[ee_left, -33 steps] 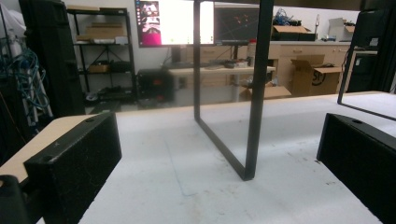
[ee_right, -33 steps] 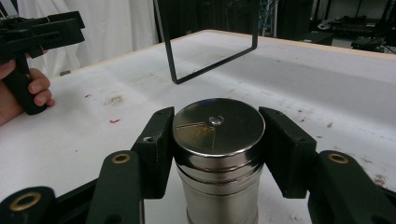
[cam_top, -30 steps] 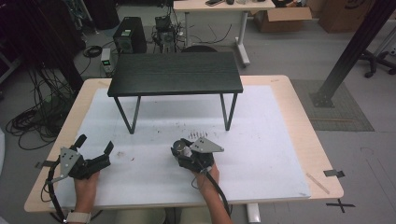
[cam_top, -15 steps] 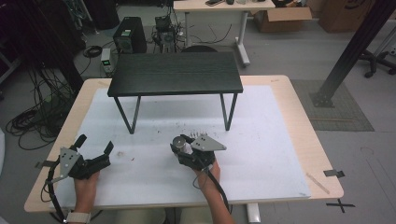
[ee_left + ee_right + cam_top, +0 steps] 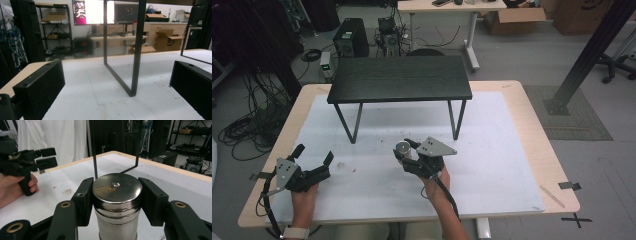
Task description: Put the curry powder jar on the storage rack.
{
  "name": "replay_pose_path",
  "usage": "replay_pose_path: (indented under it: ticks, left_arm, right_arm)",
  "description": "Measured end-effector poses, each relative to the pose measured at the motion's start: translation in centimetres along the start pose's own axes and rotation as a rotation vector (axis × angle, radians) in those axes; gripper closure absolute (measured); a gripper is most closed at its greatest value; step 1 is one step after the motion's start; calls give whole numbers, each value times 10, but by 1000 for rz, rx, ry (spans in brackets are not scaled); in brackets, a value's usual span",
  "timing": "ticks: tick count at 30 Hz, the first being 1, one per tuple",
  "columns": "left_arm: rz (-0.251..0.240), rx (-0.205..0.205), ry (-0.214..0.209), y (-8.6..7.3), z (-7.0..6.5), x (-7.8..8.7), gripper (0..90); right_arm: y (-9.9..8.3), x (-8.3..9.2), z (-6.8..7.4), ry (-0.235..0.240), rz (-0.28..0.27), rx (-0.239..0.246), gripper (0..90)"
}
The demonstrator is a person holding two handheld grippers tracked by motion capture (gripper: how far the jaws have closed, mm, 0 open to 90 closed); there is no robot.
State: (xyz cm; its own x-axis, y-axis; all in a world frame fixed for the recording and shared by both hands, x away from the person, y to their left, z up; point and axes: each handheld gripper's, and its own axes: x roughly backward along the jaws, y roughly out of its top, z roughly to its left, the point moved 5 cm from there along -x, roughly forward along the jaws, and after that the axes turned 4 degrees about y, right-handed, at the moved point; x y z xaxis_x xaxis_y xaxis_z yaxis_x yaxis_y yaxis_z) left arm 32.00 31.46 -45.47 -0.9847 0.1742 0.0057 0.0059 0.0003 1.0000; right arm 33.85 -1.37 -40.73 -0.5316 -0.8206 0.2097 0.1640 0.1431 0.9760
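The right gripper (image 5: 116,202) has its two black jaws closed against the sides of an upright steel canister (image 5: 117,202), whose base is cut off by the bottom edge of the right gripper view. From above, the canister (image 5: 403,149) sits near the middle of the white mat (image 5: 492,160); it may be resting on the mat or held just off it. The left gripper (image 5: 314,160) rests at the near left corner, jaws spread wide with nothing between them. Behind both stands a black bench (image 5: 400,79)
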Motion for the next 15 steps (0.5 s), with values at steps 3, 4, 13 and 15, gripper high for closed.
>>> replay_pose_path:
  ticks: [3, 4, 13, 15]
  left_arm:
    - [0, 0, 0, 0, 0, 0, 2]
    - [0, 0, 0, 0, 0, 0, 2]
    - [0, 0, 0, 0, 0, 0, 2]
    - [0, 0, 0, 0, 0, 0, 2]
  right_arm:
    - [7, 1, 1, 9, -4, 1, 485]
    - [9, 1, 1, 12, -3, 0, 484]
    - [32, 5, 4, 34, -8, 7, 485]
    - [39, 6, 5, 44, -7, 12, 485]
